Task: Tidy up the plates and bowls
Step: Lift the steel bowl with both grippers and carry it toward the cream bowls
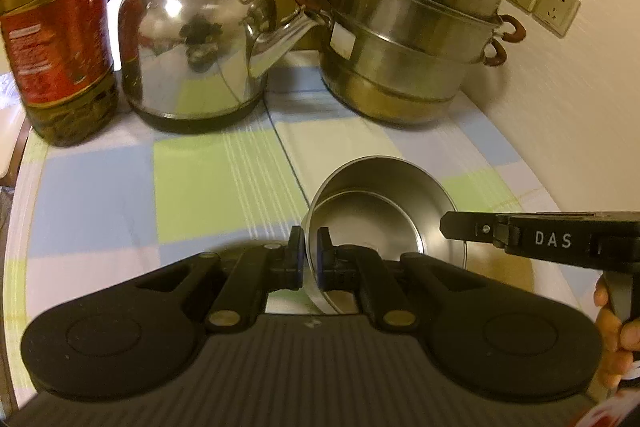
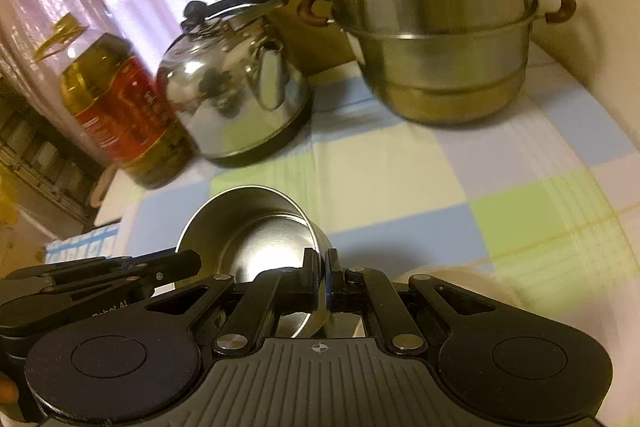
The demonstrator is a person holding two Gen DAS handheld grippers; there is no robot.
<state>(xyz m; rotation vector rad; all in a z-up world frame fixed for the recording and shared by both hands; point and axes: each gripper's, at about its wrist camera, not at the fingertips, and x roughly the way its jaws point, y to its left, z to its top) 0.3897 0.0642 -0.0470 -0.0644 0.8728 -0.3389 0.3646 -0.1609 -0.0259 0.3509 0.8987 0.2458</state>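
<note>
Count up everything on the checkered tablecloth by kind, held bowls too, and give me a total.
Steel bowls, nested: 2
Kettle: 1
Steamer pot: 1
Oil bottle: 1
Total: 5

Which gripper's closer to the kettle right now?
Left, probably. The left gripper pinches the nested steel bowls' rim on the kettle's side; the right gripper clamps the opposite rim, nearer the steamer pot.
</note>
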